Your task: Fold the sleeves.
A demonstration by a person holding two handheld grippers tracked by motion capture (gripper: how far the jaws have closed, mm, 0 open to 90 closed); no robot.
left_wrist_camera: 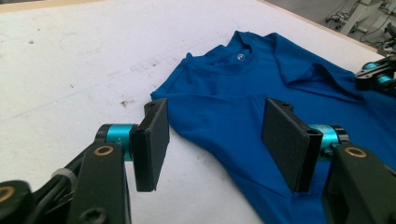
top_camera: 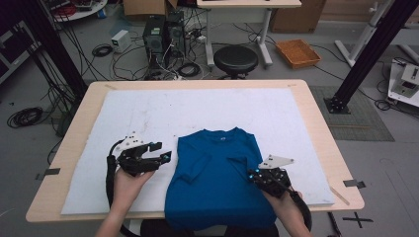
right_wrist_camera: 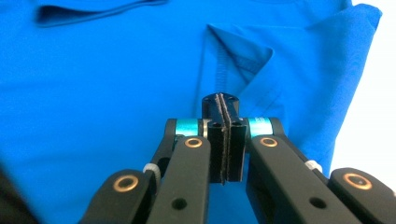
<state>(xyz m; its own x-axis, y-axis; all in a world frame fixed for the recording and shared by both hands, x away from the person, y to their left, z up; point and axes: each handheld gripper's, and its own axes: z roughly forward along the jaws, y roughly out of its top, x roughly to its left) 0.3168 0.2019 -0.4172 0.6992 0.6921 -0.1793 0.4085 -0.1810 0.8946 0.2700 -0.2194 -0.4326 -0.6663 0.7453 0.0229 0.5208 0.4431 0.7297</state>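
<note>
On the white mat (top_camera: 148,113) covering the wooden table (top_camera: 316,123), a blue T-shirt (top_camera: 217,182) lies face up, collar toward twelve o'clock and hem hanging over the table's near edge at six; both sleeves look already folded in onto the chest. The work in hand appears to be folding the shirt, and this moment reads as the start of the next fold on the right side. The right gripper (top_camera: 253,174), at about four o'clock of the shirt, has its jaws pressed together at the garment's right edge beside the folded sleeve (right_wrist_camera: 243,60); whether cloth is pinched between the pads I cannot tell for certain. The left gripper (top_camera: 165,157), at nine o'clock of the shirt, hangs level with its jaws wide apart and nothing between them, pointing toward the left sleeve. The person's left hand (top_camera: 129,185) cradles it from below, forearm coming in from six. Next, the left side probably needs a matching pinch before both edges lift together.
</note>
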